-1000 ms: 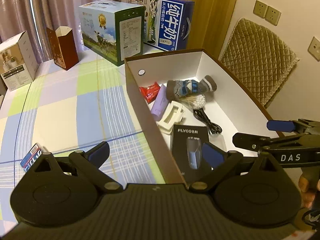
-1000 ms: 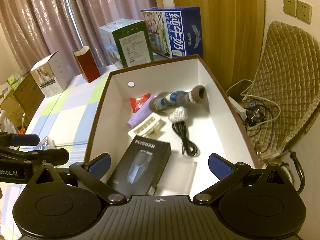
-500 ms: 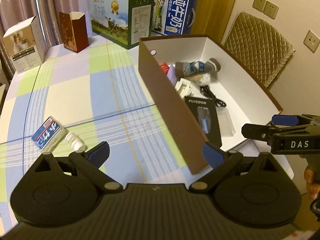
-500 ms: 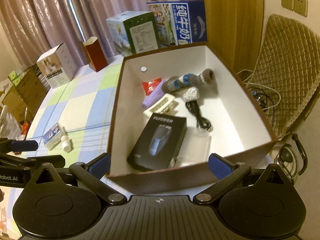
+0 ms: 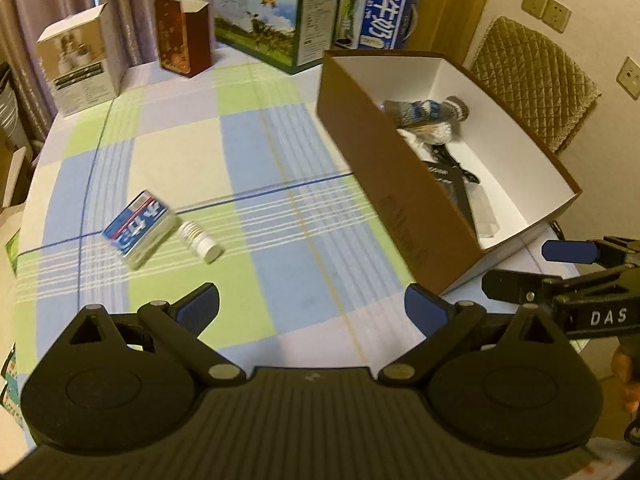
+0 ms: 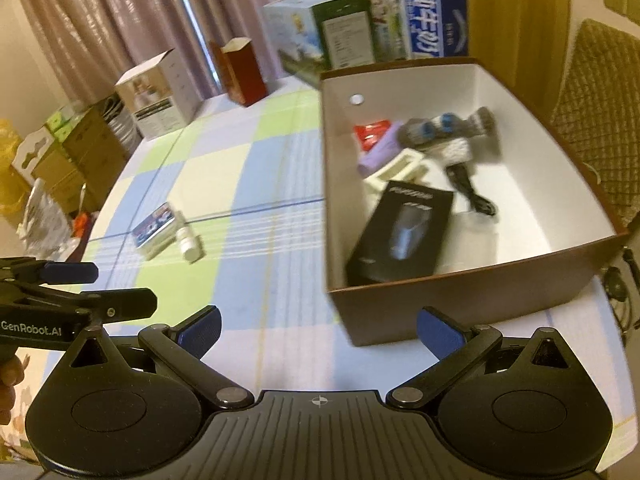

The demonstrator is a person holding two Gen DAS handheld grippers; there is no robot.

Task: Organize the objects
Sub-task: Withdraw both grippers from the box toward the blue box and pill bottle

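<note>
Pulled back from the box [image 5: 400, 184], both spread, empty hand-held grippers [image 5: 312, 304] [image 6: 318, 326]; only right view shows shaver carton [image 6: 400, 232].

Table [image 5: 256, 160] under a blue, green and cream checked cloth, carrying an open brown box [image 5: 404, 200] ahead-right of the left fingers, a small blue packet [image 5: 138, 228] touching a white bottle [image 5: 200, 240] lying ahead-left, and five cartons [image 5: 276, 12] standing along the far edge.

Bare tablecloth [image 5: 280, 240] lies between the storage box [image 5: 400, 200] and the pill bottle [image 5: 200, 240].
</note>
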